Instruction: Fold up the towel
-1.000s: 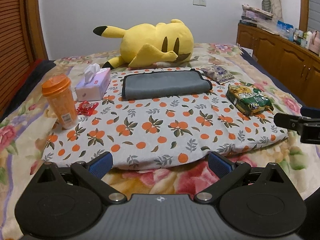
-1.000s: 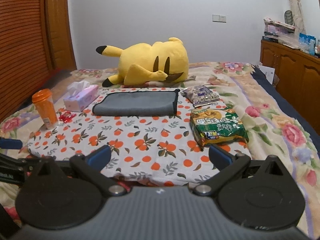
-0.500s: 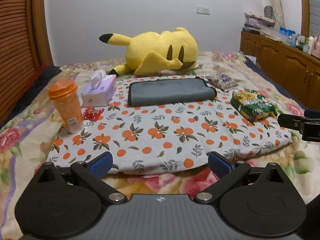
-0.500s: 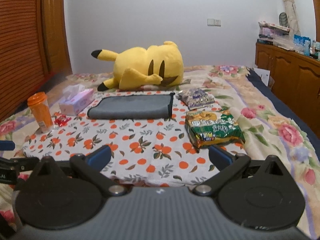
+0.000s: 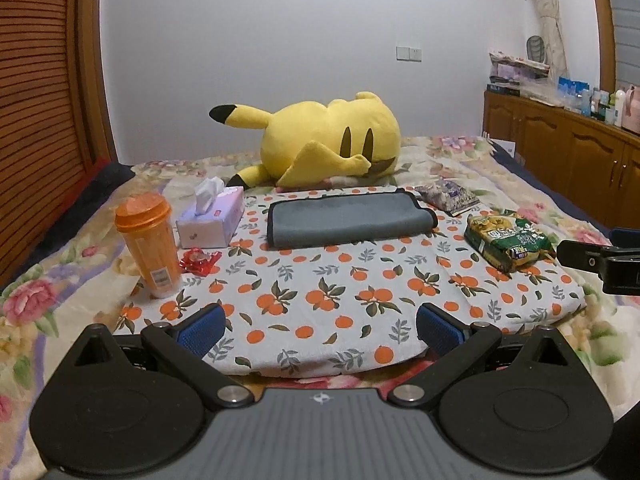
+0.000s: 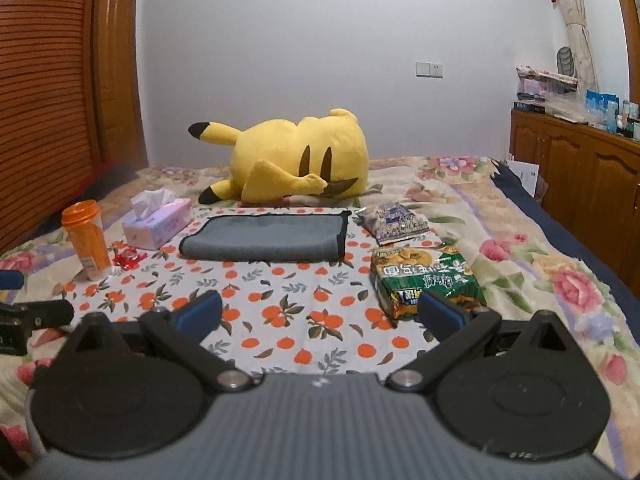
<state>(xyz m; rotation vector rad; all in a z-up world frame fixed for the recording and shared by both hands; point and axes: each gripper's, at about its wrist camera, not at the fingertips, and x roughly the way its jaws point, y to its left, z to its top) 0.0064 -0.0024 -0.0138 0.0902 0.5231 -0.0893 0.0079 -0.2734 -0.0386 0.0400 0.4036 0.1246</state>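
The grey towel [image 5: 350,218] lies folded flat just in front of the Pikachu plush [image 5: 320,144]. Both the left gripper [image 5: 320,326] and right gripper [image 6: 320,314] hold their fingers wide apart, empty, well short of it. Judged: approach stage; next, reach an edge.

Straight ahead of the tool we've got a big yellow plush [image 5: 332,140] lying on the bed. Off to our left sit an orange cup [image 5: 148,240], a tissue box [image 5: 212,220] and a red wrapper [image 5: 199,261]; green snack bag [image 6: 424,280] to the right.
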